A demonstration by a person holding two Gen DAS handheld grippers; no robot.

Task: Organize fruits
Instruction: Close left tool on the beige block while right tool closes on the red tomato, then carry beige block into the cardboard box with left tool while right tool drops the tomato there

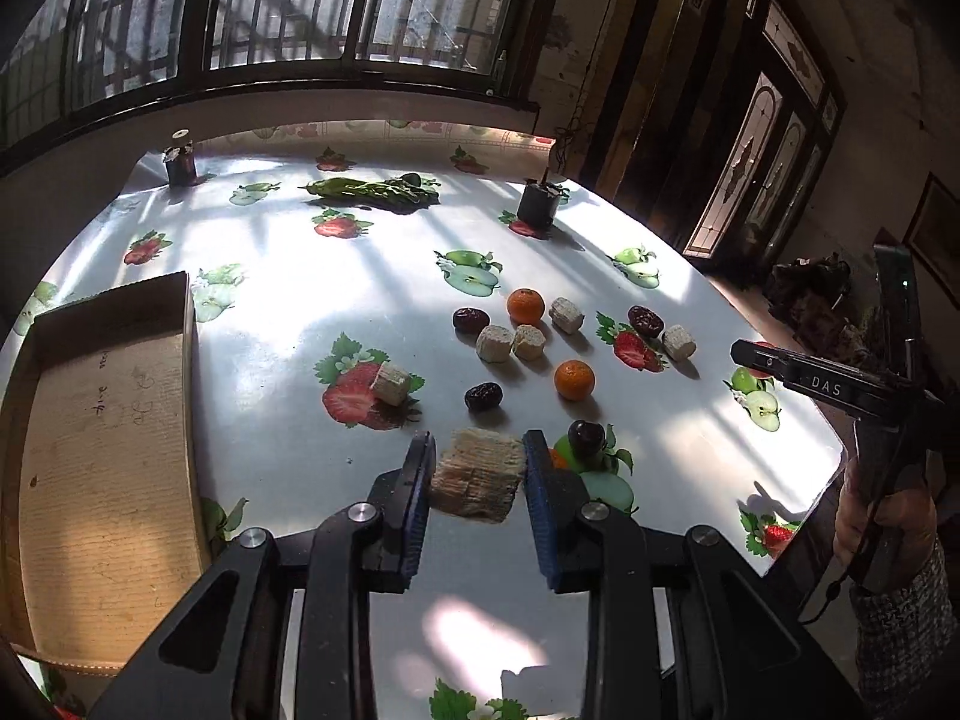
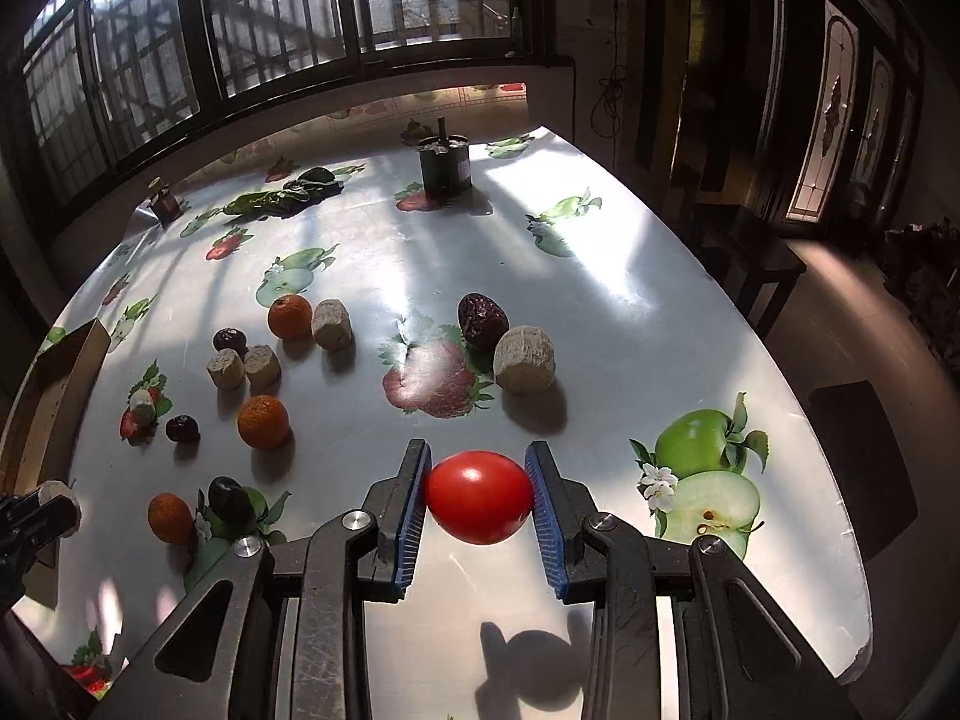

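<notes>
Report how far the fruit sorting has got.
Done: nothing visibly sorted; the cardboard box looks empty where visible. In hand: the left gripper clamps a beige ridged chunk, and the right gripper clamps a red tomato, lifted above its shadow. Left: oranges, dark dates and more beige chunks lie scattered on the table.

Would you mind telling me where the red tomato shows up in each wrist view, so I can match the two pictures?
Left wrist view: only a red sliver of the tomato shows at the right edge, behind the right gripper.
Right wrist view: bottom centre, the tomato sits clamped between the jaws of the right gripper, above the table.
Shared landmark: the dark cylindrical can at the table's far side.
</notes>
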